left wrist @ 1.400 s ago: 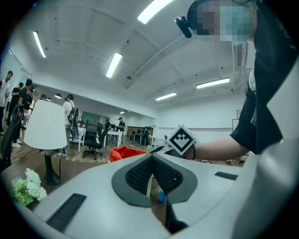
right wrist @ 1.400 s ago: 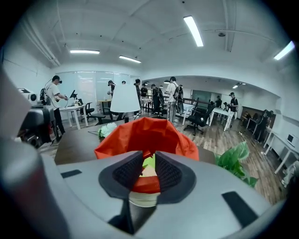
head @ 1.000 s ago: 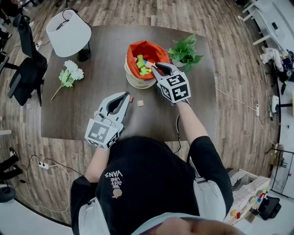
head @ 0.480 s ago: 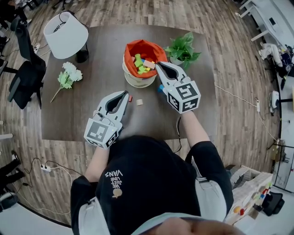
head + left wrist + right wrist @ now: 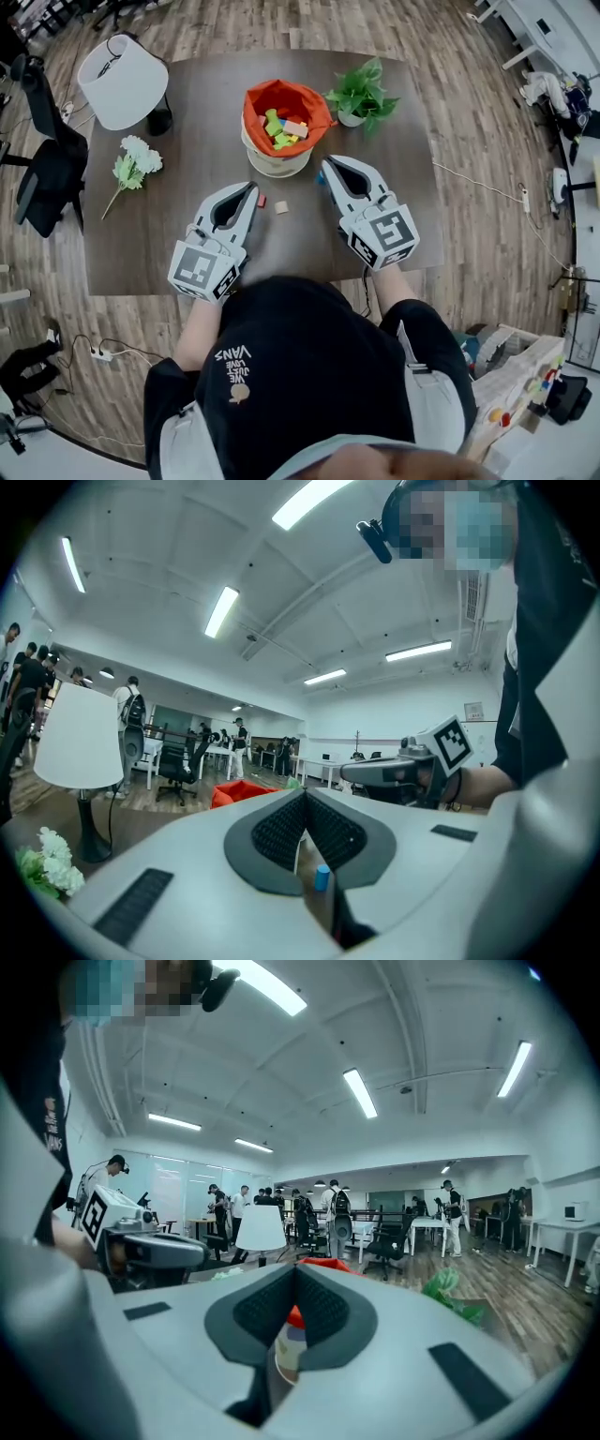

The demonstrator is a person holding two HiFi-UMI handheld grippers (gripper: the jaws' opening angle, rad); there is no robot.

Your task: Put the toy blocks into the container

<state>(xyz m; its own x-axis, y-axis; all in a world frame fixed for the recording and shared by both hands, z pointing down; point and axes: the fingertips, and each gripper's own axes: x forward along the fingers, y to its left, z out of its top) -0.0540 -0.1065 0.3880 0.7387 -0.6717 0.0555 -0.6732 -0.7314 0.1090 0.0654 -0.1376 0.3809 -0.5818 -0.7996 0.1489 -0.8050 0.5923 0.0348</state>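
Container point(image 5: 272, 94) held several blocks point(image 5: 283, 129). 3 remained out: red block point(image 5: 262, 200) beside left gripper point(image 5: 253, 187), tan block point(image 5: 281, 207) between the grippers, blue block point(image 5: 320, 177) beside right gripper point(image 5: 326, 164). Both sets of fingers were together and empty, the right's having just closed.

Bare tabletop point(image 5: 202, 131) left of container point(image 5: 274, 165), potted plant point(image 5: 361, 94) just beside its right, lamp point(image 5: 122, 82) far left

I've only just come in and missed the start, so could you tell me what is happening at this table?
A person holds a claw tool in each hand, putting toy blocks into the orange-lined container, which already holds several. The right claw, just closed on nothing, hangs by a blue block. The left claw, shut and empty, is near a red block and a beige block on the table.
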